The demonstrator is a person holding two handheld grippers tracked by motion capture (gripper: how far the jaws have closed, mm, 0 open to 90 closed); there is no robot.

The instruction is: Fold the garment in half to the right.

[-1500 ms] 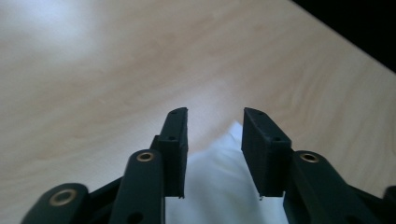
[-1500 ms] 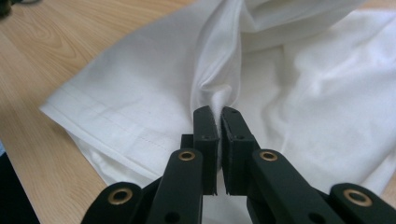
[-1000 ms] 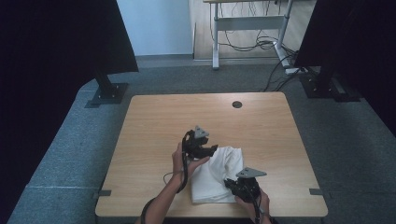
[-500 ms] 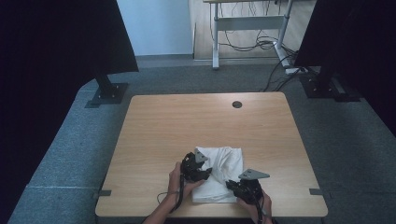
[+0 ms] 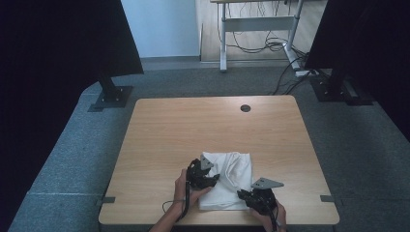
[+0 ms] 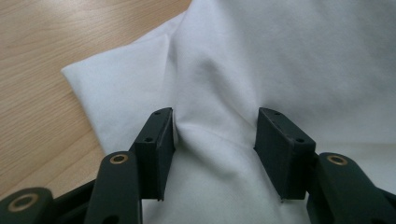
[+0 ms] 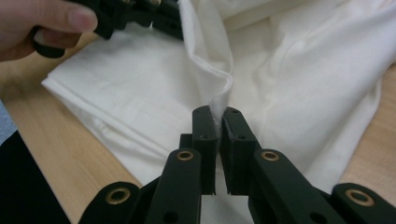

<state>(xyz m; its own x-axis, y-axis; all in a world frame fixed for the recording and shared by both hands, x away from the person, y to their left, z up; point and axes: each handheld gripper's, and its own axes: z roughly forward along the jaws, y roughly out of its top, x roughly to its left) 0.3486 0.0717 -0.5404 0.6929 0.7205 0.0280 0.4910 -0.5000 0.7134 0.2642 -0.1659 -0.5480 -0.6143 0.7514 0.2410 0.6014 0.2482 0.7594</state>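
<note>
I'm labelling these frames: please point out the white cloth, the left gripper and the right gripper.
white cloth (image 5: 237, 169): high view, flat middle of the fabric.
left gripper (image 6: 215, 133): left gripper view, between its jaw tips.
right gripper (image 7: 219, 116): right gripper view, between its jaw tips, on the pinched fold.

The white cloth (image 5: 231, 180) is folded into a thick pad of several layers and lies on the table (image 5: 193, 130) near its front edge, a little to the right of the middle. Its top layer is not flat: a soft ridge of fabric stands up and makes creases across the upper surface.
</note>
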